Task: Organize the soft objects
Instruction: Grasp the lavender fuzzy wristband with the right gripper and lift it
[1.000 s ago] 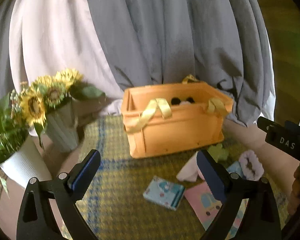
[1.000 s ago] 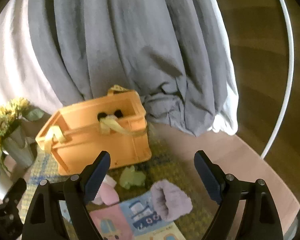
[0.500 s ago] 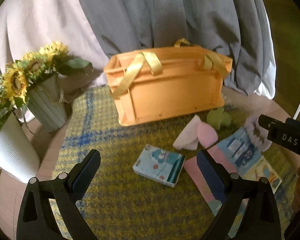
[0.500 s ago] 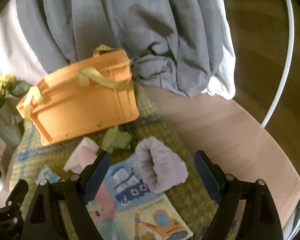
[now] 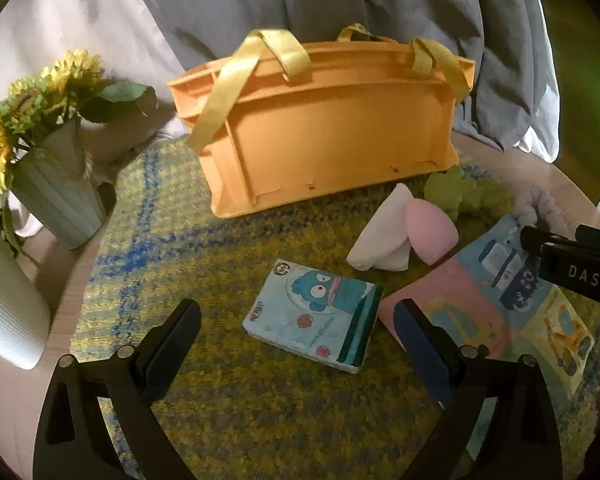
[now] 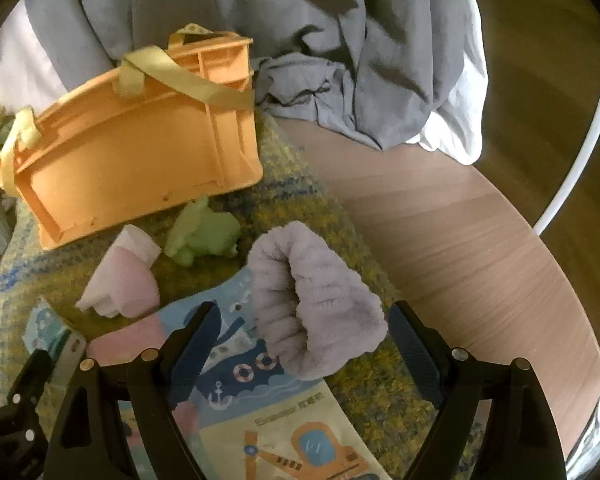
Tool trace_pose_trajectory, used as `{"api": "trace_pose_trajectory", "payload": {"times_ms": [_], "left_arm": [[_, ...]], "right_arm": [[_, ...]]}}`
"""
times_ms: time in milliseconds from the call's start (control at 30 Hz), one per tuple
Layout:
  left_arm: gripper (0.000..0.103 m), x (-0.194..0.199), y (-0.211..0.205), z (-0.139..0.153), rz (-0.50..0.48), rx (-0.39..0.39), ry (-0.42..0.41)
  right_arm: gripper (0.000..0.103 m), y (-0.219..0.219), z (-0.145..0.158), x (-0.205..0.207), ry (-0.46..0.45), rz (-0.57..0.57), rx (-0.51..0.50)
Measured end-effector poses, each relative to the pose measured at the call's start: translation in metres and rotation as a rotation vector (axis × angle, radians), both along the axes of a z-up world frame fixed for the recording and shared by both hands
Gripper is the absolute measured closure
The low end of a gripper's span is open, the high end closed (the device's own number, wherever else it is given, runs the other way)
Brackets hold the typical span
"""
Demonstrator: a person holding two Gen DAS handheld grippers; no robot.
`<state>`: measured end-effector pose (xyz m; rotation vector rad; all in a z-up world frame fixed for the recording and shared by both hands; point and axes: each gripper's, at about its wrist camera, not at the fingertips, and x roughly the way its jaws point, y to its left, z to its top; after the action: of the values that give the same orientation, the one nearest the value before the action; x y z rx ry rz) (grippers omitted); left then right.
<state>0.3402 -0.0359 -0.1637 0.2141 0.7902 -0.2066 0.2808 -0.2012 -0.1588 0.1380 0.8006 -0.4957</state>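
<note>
From the left wrist, the left gripper (image 5: 296,332) has its jaws spread and empty above a blue cartoon tissue pack (image 5: 314,322) on the yellow-green mat (image 5: 228,420), with a pink-and-white folded cloth (image 5: 400,236) and a green soft toy (image 5: 454,192) lying in front of the orange crate (image 5: 328,128). From the right wrist, the right gripper (image 6: 304,336) holds its jaws wide, the lilac fluffy band (image 6: 316,300) lying between them unpinched, partly on a cloth picture book (image 6: 260,412) on the round counter (image 6: 460,240).
</note>
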Motion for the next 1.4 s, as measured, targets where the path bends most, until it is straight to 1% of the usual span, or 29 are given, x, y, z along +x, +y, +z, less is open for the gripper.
{"api": "trace_pose_trajectory", "payload": {"times_ms": [233, 300, 367, 400, 567, 600, 667, 867, 1033, 1200, 1400], "left_arm": [[0.006, 0.013, -0.004, -0.012, -0.021, 0.002, 0.031], [0.012, 0.015, -0.005, -0.016, -0.028, 0.004, 0.049], [0.021, 0.016, -0.005, -0.018, -0.031, 0.006, 0.059], [0.022, 0.016, -0.005, -0.018, -0.035, -0.001, 0.064], [0.024, 0.012, -0.005, -0.015, -0.03, -0.011, 0.052], [0.024, 0.011, -0.005, -0.014, -0.03, -0.012, 0.047], [0.024, 0.008, -0.006, -0.011, -0.027, -0.01, 0.034], [0.024, 0.0, -0.006, 0.004, -0.022, -0.015, -0.006], [0.024, -0.008, -0.005, 0.018, -0.016, -0.035, -0.033], [0.024, -0.016, -0.004, 0.036, -0.015, -0.059, -0.067], [0.024, -0.023, 0.001, 0.059, -0.001, -0.076, -0.113]], "right_arm": [[0.017, -0.004, -0.009, 0.005, 0.033, -0.013, 0.011], [0.019, -0.003, -0.011, 0.007, 0.046, -0.013, -0.002], [0.026, -0.003, -0.012, 0.007, 0.05, -0.015, -0.011], [0.027, -0.003, -0.013, 0.007, 0.057, -0.018, -0.011], [0.046, -0.005, -0.014, 0.006, 0.054, -0.018, -0.001], [0.048, -0.005, -0.013, 0.005, 0.047, -0.016, -0.003], [0.058, -0.004, -0.011, 0.004, 0.036, -0.008, -0.005], [0.068, -0.002, -0.003, -0.003, 0.002, 0.014, 0.005], [0.068, 0.001, 0.008, -0.01, -0.032, 0.03, 0.002], [0.068, 0.007, 0.027, -0.02, -0.085, 0.051, -0.011], [0.068, 0.015, 0.051, -0.029, -0.136, 0.095, -0.003]]}}
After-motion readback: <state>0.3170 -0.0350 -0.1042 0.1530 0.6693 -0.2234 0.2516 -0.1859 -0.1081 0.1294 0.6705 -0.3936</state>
